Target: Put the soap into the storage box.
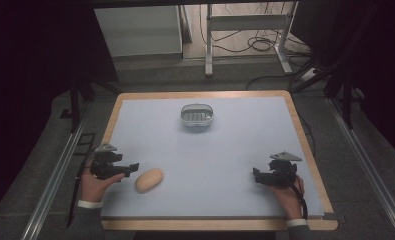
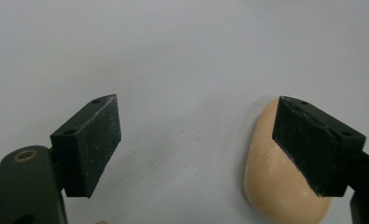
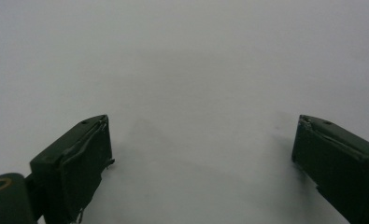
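A tan oval soap bar [image 1: 149, 180] lies on the pale blue mat near the front left. My left gripper [image 1: 130, 168] sits just left of it, open, jaws spread wide. In the left gripper view the soap bar [image 2: 271, 177] lies partly behind the right jaw, outside the gap, and the left gripper [image 2: 196, 140] has only bare mat between its pads. A small grey-white soap dish [image 1: 197, 115] stands at the back centre. My right gripper [image 1: 256, 176] rests at the front right, open; in the right gripper view the right gripper [image 3: 201, 149] holds nothing.
The mat [image 1: 225, 150] covers a wooden-edged table [image 1: 300, 130]. Dark floor, metal rails and a desk frame with cables [image 1: 255, 45] lie beyond the table's far edge.
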The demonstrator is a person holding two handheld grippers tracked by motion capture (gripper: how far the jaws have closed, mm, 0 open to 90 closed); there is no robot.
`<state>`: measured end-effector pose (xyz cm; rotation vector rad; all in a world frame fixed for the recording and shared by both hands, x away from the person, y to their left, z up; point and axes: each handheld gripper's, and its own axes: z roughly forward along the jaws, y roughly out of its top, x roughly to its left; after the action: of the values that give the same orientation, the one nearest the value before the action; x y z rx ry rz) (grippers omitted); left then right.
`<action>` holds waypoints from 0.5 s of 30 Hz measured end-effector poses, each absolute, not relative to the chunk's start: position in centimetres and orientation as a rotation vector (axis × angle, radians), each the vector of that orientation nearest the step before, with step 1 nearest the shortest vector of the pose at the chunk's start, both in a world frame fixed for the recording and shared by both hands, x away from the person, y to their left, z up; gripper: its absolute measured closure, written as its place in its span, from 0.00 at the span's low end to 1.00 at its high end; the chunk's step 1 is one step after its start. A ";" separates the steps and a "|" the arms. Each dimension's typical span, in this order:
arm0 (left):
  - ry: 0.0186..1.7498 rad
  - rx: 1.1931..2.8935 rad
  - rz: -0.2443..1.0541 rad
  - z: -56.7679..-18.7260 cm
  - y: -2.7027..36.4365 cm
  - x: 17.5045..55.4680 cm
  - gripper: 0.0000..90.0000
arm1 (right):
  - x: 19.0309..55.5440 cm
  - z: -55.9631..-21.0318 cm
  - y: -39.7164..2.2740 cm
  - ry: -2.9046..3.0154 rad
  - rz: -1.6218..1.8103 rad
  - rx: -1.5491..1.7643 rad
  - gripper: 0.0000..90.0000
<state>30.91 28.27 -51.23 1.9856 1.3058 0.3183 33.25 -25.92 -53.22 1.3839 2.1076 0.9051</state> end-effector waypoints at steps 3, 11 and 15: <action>1.307 1.984 0.322 -51.1 28.4 30.6 0.17 | 32.8 -53.2 -25.5 2.113 0.897 1.313 0.06; 1.309 1.979 0.315 -51.2 28.8 29.8 0.17 | 32.2 -52.9 -26.1 2.054 0.986 1.303 0.06; 1.309 1.971 0.315 -51.1 29.0 29.8 0.17 | 32.3 -52.9 -26.6 2.027 1.010 1.365 0.08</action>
<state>29.78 28.95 -51.13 1.9709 1.3090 0.3148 32.32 -26.65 -52.94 1.3650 2.0271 1.0102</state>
